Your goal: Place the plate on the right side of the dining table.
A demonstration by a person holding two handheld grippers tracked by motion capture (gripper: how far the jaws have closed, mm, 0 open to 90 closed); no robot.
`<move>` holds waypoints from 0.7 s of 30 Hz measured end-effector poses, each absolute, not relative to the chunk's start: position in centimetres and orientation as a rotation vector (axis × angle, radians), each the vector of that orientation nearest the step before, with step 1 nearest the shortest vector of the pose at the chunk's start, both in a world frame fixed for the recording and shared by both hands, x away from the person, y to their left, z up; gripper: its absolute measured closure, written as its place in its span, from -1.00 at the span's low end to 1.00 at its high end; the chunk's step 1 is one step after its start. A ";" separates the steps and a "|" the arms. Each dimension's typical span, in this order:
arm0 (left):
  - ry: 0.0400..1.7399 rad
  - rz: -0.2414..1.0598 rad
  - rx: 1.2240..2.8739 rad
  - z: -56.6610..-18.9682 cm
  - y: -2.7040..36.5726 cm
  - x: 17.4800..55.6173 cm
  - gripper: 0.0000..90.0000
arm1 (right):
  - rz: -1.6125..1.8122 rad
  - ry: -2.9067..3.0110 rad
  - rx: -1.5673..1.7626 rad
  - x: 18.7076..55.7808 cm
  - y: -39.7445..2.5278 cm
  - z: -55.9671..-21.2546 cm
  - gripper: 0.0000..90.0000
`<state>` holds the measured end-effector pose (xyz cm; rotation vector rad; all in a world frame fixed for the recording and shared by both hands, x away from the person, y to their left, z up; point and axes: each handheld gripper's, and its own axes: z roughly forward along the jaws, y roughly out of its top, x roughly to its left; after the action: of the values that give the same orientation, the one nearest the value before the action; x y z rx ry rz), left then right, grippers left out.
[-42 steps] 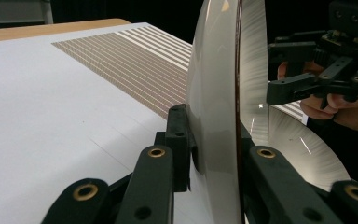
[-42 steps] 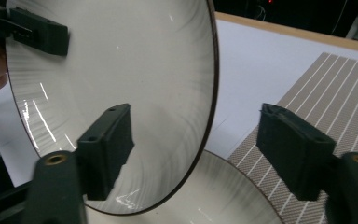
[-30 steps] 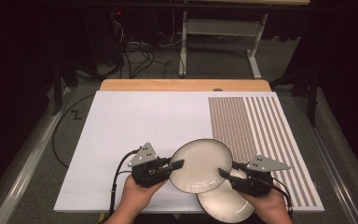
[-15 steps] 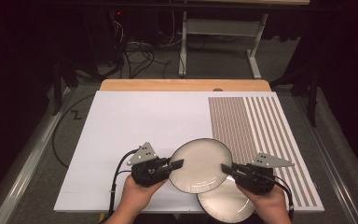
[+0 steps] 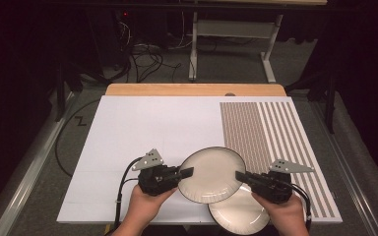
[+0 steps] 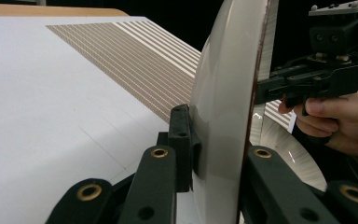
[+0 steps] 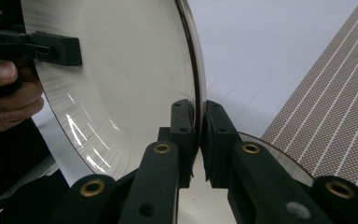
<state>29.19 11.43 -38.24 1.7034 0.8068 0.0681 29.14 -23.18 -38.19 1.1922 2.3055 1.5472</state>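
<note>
Glazed upper plate (image 5: 211, 174) clamped by left tool (image 5: 186, 172) and right tool (image 5: 240, 175); keep level, clear lower plate (image 5: 238, 216).

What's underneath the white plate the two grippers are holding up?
A second round white plate lies on the white table mat beneath the lifted dark-rimmed white plate. Its far edge is covered by the lifted plate, so whether the two touch cannot be seen.
</note>
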 end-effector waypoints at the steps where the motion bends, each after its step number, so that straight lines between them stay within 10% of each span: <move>1: 0.811 0.071 1.708 -38.2 11.3 29.2 0.77 | 1.546 2.301 1.195 29.1 -23.2 -38.1 0.91; 21: 0.761 0.110 1.740 -35.6 6.9 31.4 0.77 | 1.505 2.207 1.193 29.8 -26.7 -35.2 0.92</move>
<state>31.44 6.94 -35.65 1.7395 0.7614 0.1105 29.78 -26.72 -35.25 1.1933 2.2070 1.5047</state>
